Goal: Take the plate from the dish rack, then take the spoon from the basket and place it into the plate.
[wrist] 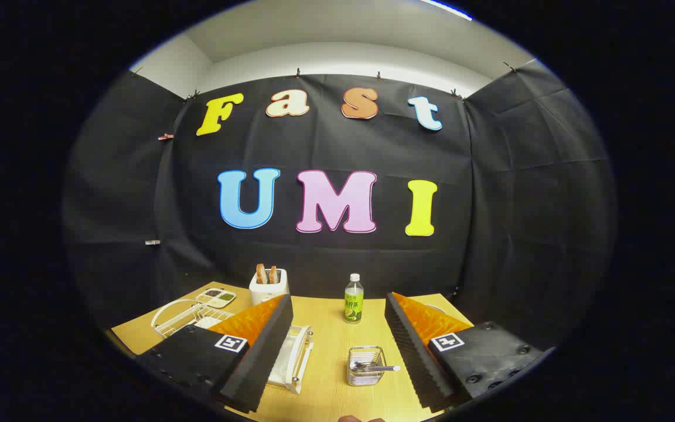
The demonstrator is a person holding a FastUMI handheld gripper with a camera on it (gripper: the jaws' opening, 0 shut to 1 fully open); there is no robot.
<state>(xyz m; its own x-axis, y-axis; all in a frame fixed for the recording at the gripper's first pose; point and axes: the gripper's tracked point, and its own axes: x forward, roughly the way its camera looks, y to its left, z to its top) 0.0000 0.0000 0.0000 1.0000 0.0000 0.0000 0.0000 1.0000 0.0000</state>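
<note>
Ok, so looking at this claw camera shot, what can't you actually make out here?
- Dish rack: partly behind the left finger of the open claw; whether a plate sits in it is unclear.
- Spoon in the basket: too small to tell its bowl.
- White wire rack: partly hidden by the claw body.
- Divided tray beside the toaster: contents too small to identify.
- Bottle: label unreadable.
</note>
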